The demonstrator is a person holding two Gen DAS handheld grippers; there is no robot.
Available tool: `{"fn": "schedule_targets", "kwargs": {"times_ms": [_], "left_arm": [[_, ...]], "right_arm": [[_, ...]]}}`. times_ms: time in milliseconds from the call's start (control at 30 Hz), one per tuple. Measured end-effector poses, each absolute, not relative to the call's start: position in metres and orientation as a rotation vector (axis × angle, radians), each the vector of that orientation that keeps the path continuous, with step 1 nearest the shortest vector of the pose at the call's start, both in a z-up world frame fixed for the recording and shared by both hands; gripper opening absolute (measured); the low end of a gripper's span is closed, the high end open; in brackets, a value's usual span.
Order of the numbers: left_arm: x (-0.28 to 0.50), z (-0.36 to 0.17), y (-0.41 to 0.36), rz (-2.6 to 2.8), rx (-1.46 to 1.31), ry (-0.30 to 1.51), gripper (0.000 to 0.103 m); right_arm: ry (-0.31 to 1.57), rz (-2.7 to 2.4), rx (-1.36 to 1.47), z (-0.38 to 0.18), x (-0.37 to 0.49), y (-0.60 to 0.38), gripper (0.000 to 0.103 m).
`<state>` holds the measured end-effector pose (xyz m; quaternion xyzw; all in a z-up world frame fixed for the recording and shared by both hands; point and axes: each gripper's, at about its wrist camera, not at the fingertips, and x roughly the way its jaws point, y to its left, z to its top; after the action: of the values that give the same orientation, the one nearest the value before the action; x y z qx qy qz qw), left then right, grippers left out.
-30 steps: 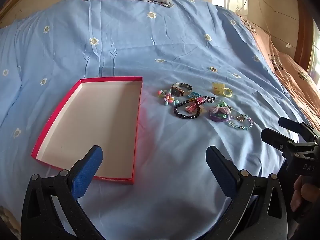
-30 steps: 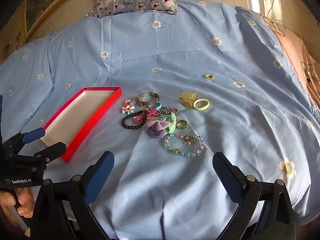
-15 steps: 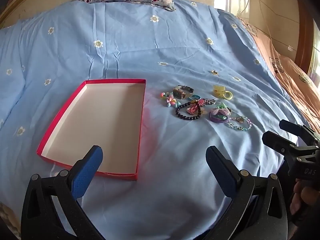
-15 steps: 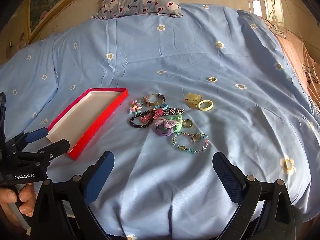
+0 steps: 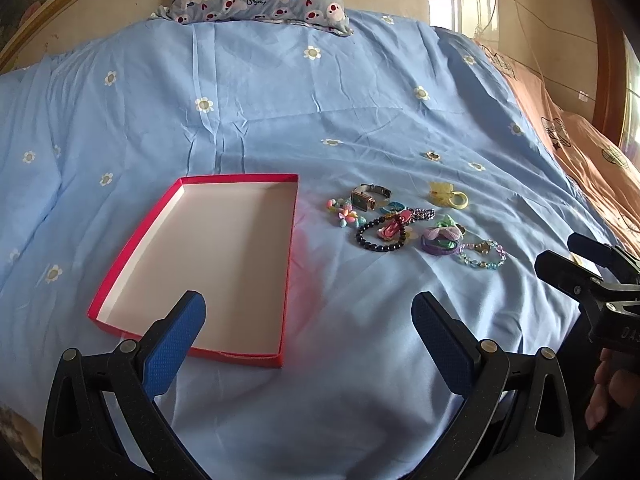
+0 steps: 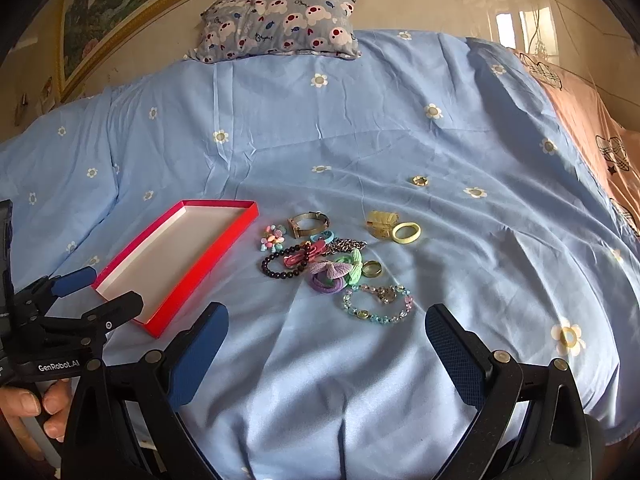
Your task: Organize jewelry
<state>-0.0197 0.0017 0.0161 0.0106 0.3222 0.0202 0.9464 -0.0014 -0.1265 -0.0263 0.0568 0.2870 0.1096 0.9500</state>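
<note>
The left gripper [image 5: 308, 320] hangs above the blue bedsheet [image 5: 360, 112] with its 2 blue-padded fingers [image 5: 176, 336] spread wide apart and nothing between them. Its left finger overlaps the near edge of the red box [image 5: 288, 280], an open shallow box with a white inside that lies flat on the sheet and holds nothing.

The right gripper [image 6: 326, 332] is also spread wide and empty, poised over the sheet just short of the jewelry. Nearest to it lies the pale bead bracelet [image 6: 378, 304], and just beyond that the purple hair tie [image 6: 326, 280] and a gold ring [image 6: 372, 269]. Further on are the black bead bracelet [image 6: 280, 268] with a pink clip [image 6: 304, 256] lying across it, a watch [image 6: 308, 224], a cluster of pastel beads [image 6: 274, 238] and a yellow ring [image 6: 406, 233]. All of this sits to the right of the box, apart from it. 1 small gold ring [image 6: 420, 181] lies alone further up the sheet. A patterned pillow [image 6: 280, 24] rests at the head of the bed.
</note>
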Motion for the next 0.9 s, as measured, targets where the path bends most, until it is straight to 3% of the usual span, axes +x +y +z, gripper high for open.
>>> {"fn": "schedule_targets", "kwargs": {"times_ms": [900], "left_arm": [[-0.0228,0.0155,-0.0035,0.037,0.014,0.656,0.103]], "right_arm": [[0.59,0.241,0.115,-0.0307,-0.0015,-0.1201,0.1]]}}
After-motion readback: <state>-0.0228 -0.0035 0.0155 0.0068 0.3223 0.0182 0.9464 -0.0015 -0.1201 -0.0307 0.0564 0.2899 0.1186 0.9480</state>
